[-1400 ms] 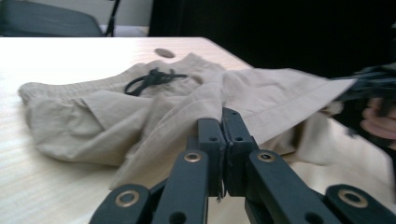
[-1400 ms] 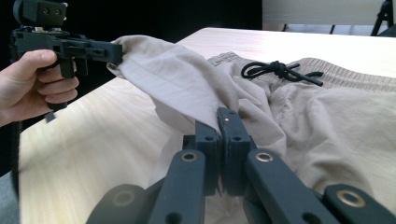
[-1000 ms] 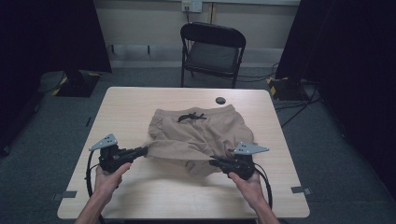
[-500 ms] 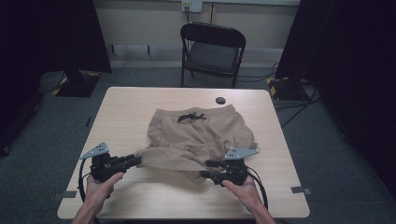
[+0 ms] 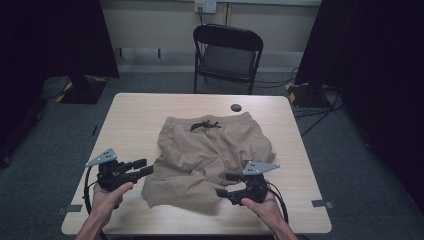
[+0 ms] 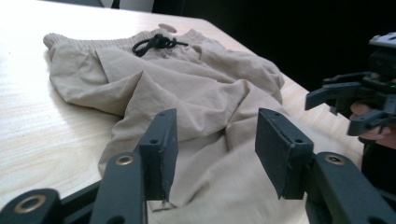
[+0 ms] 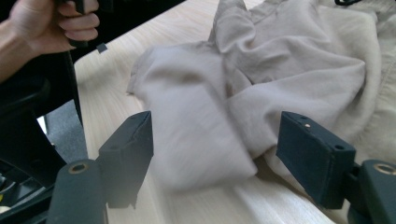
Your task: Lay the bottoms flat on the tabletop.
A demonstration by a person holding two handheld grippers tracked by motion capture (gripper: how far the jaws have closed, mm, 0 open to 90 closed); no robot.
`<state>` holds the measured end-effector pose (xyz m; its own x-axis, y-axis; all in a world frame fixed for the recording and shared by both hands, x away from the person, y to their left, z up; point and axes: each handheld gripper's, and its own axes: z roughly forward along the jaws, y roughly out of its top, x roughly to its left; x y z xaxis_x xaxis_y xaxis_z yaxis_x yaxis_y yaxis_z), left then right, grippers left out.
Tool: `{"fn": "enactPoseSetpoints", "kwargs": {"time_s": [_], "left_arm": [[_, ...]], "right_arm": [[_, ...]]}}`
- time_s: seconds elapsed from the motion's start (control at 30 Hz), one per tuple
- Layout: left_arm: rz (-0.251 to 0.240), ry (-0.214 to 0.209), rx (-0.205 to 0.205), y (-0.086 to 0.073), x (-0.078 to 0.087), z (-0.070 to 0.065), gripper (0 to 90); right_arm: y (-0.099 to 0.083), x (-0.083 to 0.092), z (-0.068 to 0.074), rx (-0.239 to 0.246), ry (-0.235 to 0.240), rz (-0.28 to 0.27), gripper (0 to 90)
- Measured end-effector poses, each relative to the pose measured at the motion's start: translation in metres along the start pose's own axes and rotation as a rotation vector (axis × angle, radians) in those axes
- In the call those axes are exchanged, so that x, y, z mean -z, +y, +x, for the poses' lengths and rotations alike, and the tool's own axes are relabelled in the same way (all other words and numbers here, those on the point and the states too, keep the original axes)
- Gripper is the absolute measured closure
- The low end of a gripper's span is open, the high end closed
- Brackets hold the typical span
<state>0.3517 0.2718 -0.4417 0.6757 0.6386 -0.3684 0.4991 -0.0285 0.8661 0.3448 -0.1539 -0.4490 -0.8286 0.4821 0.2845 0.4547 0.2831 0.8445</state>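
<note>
A pale wooden table (image 5: 135,115) carried a pair of tan shorts (image 5: 205,155) spread rumpled across its middle, waistband toward the far edge and the leg ends lying folded toward the near edge. A black folding chair (image 5: 227,52) stood beyond the far side. At the near left, the left gripper (image 5: 141,167) rested just beside the left edge of the shorts; its jaws had just been opening and stood apart, the cloth lying beyond them, not pinched. At the near right, the right gripper (image 5: 225,185) sat at the right leg end, jaws likewise just opened and apart, clear of the fabric. A black drawstring (image 5: 204,125) lay knotted at the waistband. A small dark disc (image 5: 236,107) sat near the far edge.
</note>
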Motion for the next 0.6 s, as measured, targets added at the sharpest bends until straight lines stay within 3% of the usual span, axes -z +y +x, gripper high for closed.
{"fn": "enactPoseSetpoints", "kwargs": {"time_s": [0.07, 0.2, 0.27, 0.4, 0.6], "left_arm": [[0.019, -0.014, 0.006, -0.003, -0.009, -0.002, 56.4], [0.11, -0.035, -0.008, -0.012, -0.033, -0.005, 62.1], [0.145, -0.039, -0.005, -0.016, -0.042, -0.006, 62.1], [0.184, -0.003, -0.008, -0.023, -0.053, -0.005, 59.7], [0.308, 0.02, -0.046, -0.038, -0.067, -0.007, 60.5]], "right_arm": [[0.003, 0.001, -0.001, -0.001, 0.004, -0.01, 28.1], [0.009, -0.001, -0.006, -0.011, -0.003, -0.033, 36.0], [0.012, -0.004, -0.011, -0.013, -0.035, -0.03, 39.7], [0.019, -0.012, -0.024, -0.019, -0.095, -0.024, 46.3], [0.032, -0.034, -0.054, -0.031, -0.191, -0.001, 53.9]]}}
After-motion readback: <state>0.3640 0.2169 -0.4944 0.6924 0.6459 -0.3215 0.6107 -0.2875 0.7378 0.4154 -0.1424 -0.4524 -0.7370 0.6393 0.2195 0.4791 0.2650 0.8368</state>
